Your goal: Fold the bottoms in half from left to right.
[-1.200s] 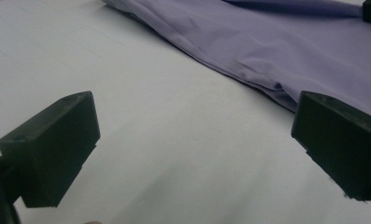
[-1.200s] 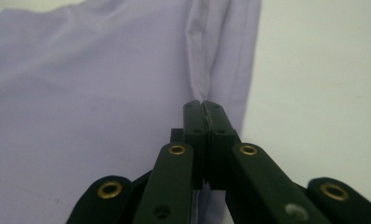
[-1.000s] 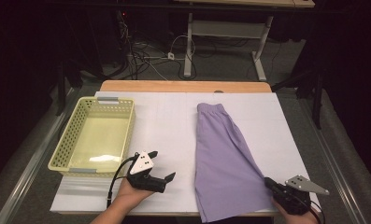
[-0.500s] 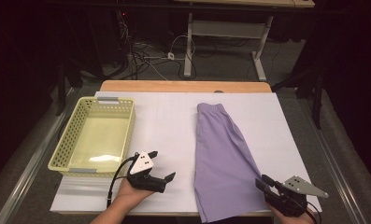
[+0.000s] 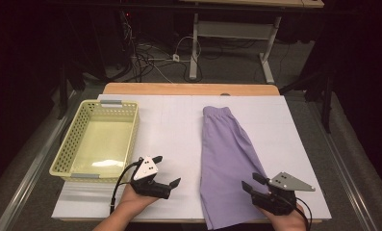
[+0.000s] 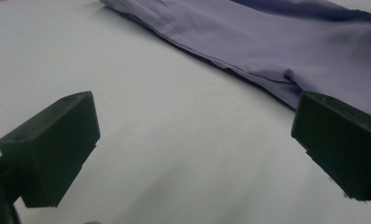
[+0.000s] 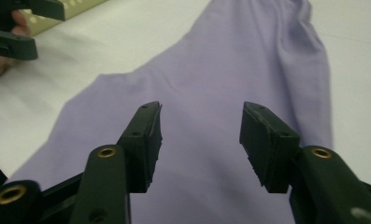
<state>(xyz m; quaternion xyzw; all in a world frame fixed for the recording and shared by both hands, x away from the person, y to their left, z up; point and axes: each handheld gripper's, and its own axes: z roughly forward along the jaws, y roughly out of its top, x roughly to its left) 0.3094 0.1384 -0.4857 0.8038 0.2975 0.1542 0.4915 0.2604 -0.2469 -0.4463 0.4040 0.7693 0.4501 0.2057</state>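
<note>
purple shorts point(image 5: 229, 163) lie flat on the white surface point(image 5: 174, 125), folded lengthwise, waistband at the far end, leg hem at the near edge. they sit right of centre, well apart from the basket.

right gripper point(image 5: 251, 185) is over the near right part of the shorts, hovering above the fabric near the hem, pointing up the garment. in the right gripper view point(image 7: 201, 128) its jaws stand apart, cloth visible below and beyond them, nothing between the pads, no contact i can see. jaws have just been opening; no fabric pinched in them.

left gripper point(image 5: 172, 184) rests low on the bare surface just left of the shorts, aimed toward them. in the left gripper view point(image 6: 192, 135) the jaws are wide apart with only white surface between; the shorts' point(image 6: 276, 42) left edge runs across ahead of them, the right jaw's tip near the fabric edge, can't tell if it touches.

yellow perforated basket point(image 5: 126, 139) sits at the left side of the surface, far from the shorts. a person's hands hold both grippers from the near edge.
</note>
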